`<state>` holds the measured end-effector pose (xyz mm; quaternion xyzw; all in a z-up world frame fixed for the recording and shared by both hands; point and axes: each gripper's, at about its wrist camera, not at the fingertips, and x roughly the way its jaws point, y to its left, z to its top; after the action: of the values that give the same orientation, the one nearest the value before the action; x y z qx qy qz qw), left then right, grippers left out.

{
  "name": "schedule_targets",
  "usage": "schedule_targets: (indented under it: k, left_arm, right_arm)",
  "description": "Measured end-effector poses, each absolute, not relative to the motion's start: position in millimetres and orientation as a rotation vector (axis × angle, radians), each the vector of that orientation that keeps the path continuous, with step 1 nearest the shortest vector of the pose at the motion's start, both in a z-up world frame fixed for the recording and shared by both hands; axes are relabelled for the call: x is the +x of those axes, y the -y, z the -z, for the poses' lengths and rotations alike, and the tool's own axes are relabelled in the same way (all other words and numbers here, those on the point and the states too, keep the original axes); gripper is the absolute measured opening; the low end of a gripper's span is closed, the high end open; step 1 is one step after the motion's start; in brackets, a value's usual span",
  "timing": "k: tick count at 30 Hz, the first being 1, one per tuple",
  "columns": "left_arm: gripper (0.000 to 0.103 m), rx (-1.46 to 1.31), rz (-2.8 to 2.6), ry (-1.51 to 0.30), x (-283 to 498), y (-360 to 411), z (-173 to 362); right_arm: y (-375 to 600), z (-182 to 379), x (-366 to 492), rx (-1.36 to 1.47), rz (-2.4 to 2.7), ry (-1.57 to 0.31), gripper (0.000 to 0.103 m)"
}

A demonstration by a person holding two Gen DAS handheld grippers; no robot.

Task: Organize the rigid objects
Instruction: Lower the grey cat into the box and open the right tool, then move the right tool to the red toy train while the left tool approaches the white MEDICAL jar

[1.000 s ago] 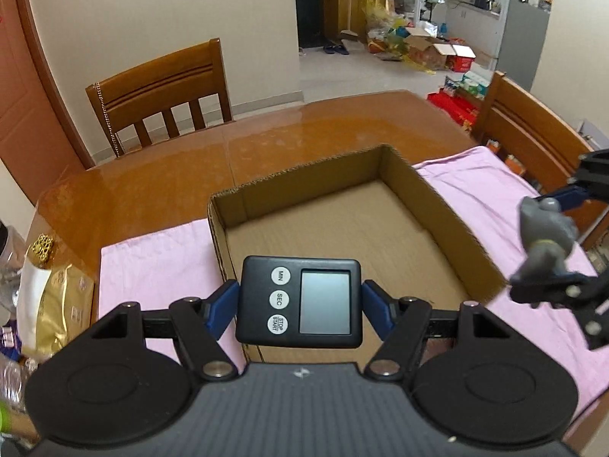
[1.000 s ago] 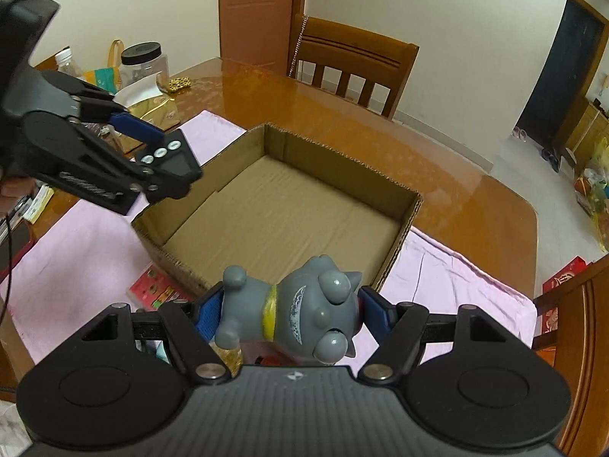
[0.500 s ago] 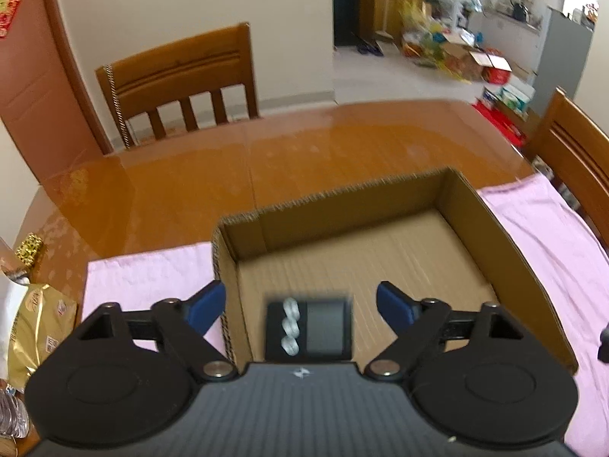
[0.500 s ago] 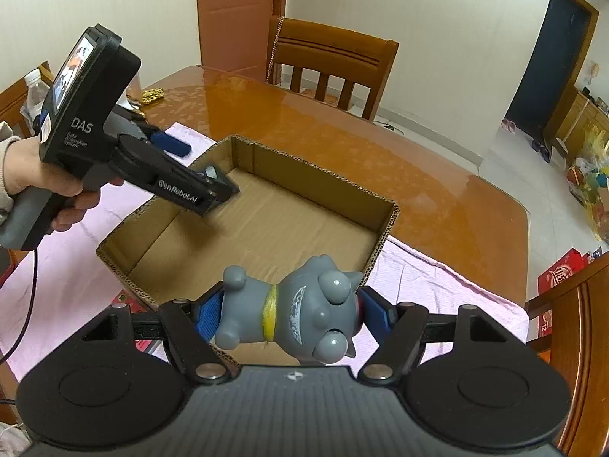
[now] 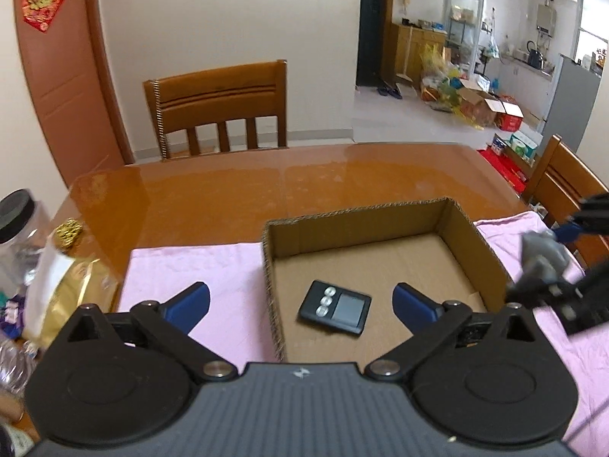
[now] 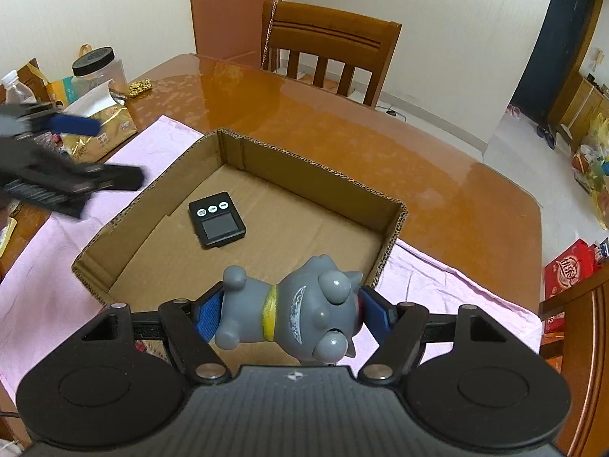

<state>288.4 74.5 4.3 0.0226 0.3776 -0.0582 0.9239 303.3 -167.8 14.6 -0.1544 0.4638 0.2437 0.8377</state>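
The left gripper [image 5: 300, 301] has let go: its fingers are now wide apart, and the black timer [image 5: 335, 308] that it held a second ago lies flat inside the cardboard box [image 5: 380, 215]. One thing is put away.

The right gripper [image 6: 291, 314] squeezes the gray cat toy [image 6: 293, 314] above the box's near edge (only its camera shows the toy sharp).

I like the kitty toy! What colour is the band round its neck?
Yellow, on the grey cat toy held by the right gripper; clearest in the right wrist view.
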Motion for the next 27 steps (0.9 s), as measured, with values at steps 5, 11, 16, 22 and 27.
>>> schedule_targets:
  k: [5, 11, 16, 22, 27]
  left_arm:
    - [0.102, 0.033, 0.067, -0.779, 260.6, -85.9, -1.4]
    - [0.102, -0.016, 0.024, -0.802, 234.8, -100.7, 8.2]
    - [0.102, -0.035, -0.01, -0.805, 216.9, -111.2, 12.2]
    - [0.102, -0.023, -0.027, -0.806, 202.7, -114.3, 15.6]
    - [0.102, -0.018, -0.013, -0.813, 194.4, -111.3, 18.2]
  right_arm:
    - [156.5, -4.3, 320.7, -0.334, -0.522, -1.003, 0.077]
    - [137.9, 2.4, 342.2, -0.344, -0.513, -0.995, 0.085]
    - [134.3, -5.4, 348.0, -0.321, -0.507, -0.951, 0.103]
    - [141.1, -16.7, 336.1, -0.306, -0.486, -0.927, 0.103]
    - [149.6, -25.4, 316.3, -0.283, -0.472, -0.912, 0.103]
